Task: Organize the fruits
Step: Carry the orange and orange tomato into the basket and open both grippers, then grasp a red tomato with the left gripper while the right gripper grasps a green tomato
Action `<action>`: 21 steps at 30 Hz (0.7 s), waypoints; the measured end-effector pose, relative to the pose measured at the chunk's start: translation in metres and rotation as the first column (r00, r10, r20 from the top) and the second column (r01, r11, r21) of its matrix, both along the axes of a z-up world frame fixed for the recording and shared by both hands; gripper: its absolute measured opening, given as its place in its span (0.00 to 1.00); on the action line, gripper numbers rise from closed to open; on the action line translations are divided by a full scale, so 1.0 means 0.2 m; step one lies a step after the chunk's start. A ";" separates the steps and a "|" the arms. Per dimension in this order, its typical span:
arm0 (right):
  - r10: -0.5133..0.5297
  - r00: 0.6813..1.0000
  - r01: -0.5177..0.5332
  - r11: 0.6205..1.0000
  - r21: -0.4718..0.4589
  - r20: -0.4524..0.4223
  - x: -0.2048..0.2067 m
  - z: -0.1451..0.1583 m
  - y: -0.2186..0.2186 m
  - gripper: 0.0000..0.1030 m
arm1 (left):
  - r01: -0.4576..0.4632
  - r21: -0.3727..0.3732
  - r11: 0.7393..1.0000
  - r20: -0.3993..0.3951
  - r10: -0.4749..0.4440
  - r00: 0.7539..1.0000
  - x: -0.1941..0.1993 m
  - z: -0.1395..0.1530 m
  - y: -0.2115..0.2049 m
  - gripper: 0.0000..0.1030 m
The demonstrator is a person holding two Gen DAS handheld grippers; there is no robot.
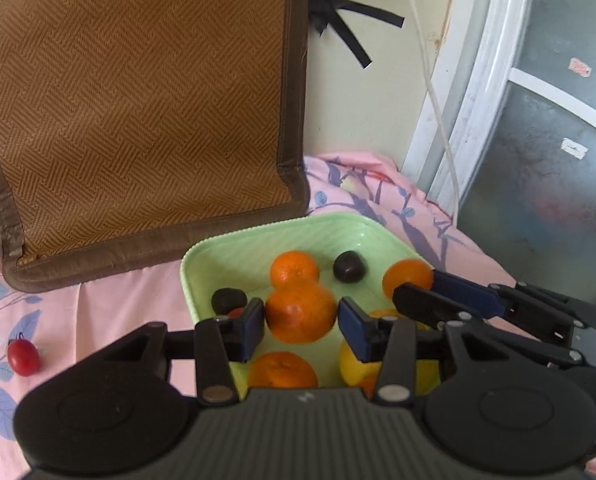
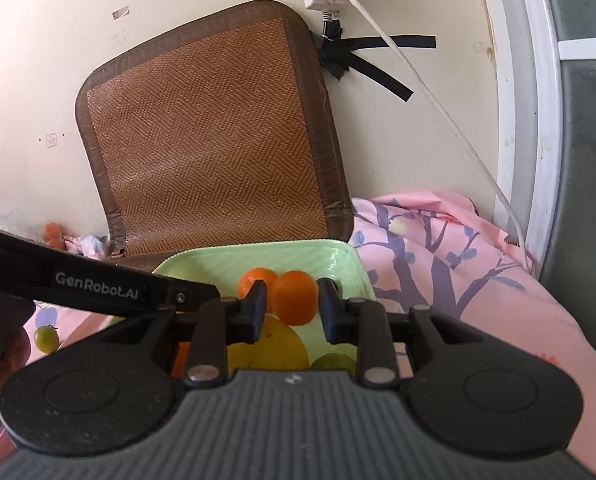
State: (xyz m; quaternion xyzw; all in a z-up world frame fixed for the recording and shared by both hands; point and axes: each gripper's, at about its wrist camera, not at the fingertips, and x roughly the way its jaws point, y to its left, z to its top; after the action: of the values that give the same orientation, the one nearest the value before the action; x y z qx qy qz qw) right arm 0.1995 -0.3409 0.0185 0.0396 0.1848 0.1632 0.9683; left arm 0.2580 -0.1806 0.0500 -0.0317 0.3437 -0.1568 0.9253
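left gripper (image 1: pixel 301 322) clamped on a mandarin (image 1: pixel 300 312) over the green tray (image 1: pixel 202 264), right gripper (image 2: pixel 291 309) to its right grasping a smaller mandarin (image 2: pixel 294 297), cherry tomato (image 1: pixel 23 357) on pink sheet (image 1: pixel 118 304) to the left

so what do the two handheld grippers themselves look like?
Both match: the left gripper and right gripper each have a grey ribbed body, two round black housings, black link arms with silver rivets, and black fingers. The left gripper's pads are blue. White "GenRobot.AI" lettering runs along the left gripper's side. No cables or sleeves show.
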 end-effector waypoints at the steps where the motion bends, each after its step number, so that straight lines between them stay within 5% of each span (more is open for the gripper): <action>1: -0.004 1.000 0.004 1.000 -0.001 0.004 0.00 0.00 0.00 0.43 | -0.002 -0.005 1.000 -0.003 0.002 1.000 0.00 0.00 0.01 0.45; 6: -0.048 0.996 0.045 0.998 0.037 0.079 -0.06 0.05 -0.04 0.46 | -0.059 -0.055 0.997 0.071 0.063 0.995 -0.11 0.14 0.23 0.51; 10: -0.045 0.991 0.031 0.994 0.109 0.125 -0.15 0.12 -0.03 0.46 | -0.200 -0.060 0.978 0.132 0.206 0.970 -0.21 0.25 0.58 0.51; 14: 0.128 0.983 -0.144 0.982 0.123 0.128 -0.25 0.17 0.17 0.46 | -0.324 -0.037 0.945 0.087 0.326 0.941 -0.22 0.19 0.88 0.51; 18: 0.336 0.940 -0.337 0.941 0.010 0.068 -0.29 0.14 0.51 0.46 | -0.300 -0.056 0.952 0.000 0.300 0.954 -0.16 0.04 0.98 0.51; 21: 0.398 0.918 -0.397 0.916 -0.050 -0.007 -0.24 0.09 0.71 0.46 | -0.269 -0.044 0.962 -0.029 0.268 0.963 -0.11 -0.06 0.96 0.51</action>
State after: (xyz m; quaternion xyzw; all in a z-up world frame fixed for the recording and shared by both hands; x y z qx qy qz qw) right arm 0.1522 -0.1992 0.0357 -0.0233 0.1912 0.3518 0.9160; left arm 0.2360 0.0121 0.0387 -0.1017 0.3428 -0.0376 0.9331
